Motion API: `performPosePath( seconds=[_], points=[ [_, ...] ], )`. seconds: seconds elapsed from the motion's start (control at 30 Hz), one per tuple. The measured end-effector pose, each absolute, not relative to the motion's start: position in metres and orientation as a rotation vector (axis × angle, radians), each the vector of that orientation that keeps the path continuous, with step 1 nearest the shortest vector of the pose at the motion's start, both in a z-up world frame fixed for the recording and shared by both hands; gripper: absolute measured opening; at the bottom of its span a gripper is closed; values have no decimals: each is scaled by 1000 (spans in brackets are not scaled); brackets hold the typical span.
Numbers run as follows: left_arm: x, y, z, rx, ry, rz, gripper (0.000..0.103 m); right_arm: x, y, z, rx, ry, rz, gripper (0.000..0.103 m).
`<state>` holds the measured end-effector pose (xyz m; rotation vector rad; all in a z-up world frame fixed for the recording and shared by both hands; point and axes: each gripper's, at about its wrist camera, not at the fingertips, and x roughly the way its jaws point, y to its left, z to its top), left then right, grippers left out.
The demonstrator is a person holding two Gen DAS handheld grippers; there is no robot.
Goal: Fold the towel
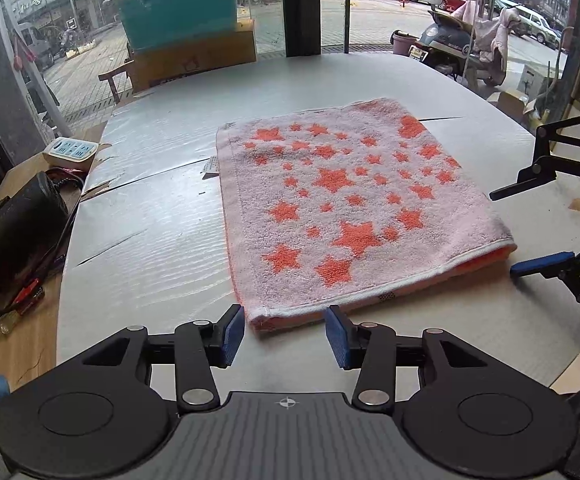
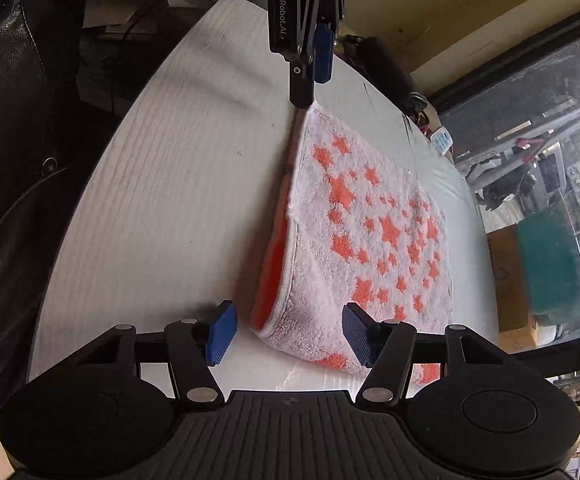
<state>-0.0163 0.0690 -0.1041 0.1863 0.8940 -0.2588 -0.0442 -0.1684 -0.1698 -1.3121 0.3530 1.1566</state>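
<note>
A pink towel with orange stars [image 1: 346,208] lies folded flat on the white table [image 1: 150,240]; its orange underside shows along the near edge. My left gripper [image 1: 285,336] is open, its blue pads on either side of the towel's near left corner. My right gripper [image 2: 288,334] is open around the towel's [image 2: 370,240] other near corner. The right gripper also shows at the right edge of the left wrist view [image 1: 530,232], open, beside the towel. The left gripper shows at the top of the right wrist view [image 2: 310,68], at the far corner.
A black bag [image 1: 14,236] and a white power strip [image 1: 72,152] sit at the table's left edge. A teal tub on a cardboard box [image 1: 186,28] stands behind the table by the window. A person in a black jacket [image 2: 14,160] stands at the left in the right wrist view.
</note>
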Motion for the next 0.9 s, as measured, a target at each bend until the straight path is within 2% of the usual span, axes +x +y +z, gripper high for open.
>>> performPosePath(
  seconds=[0.03,0.1,0.23,0.4,0.5,0.9],
  points=[
    [-16,68,-105,191,894,-259,49,-41,-167,-168,-1306,377,1164,53],
    [-15,67,-107,197,898,-262,49,-34,-163,-164,-1277,450,1185,42],
    [-15,65,-109,219,897,-270,50,-31,-157,-160,-1268,504,1200,36],
    [-15,65,-113,298,887,-282,56,-34,-161,-157,-1209,573,1217,12],
    [-13,66,-114,347,889,-281,56,-35,-162,-156,-1172,611,1221,8],
    [-1,63,-123,571,877,-427,57,1,-162,-147,-887,808,1214,8]
  ],
)
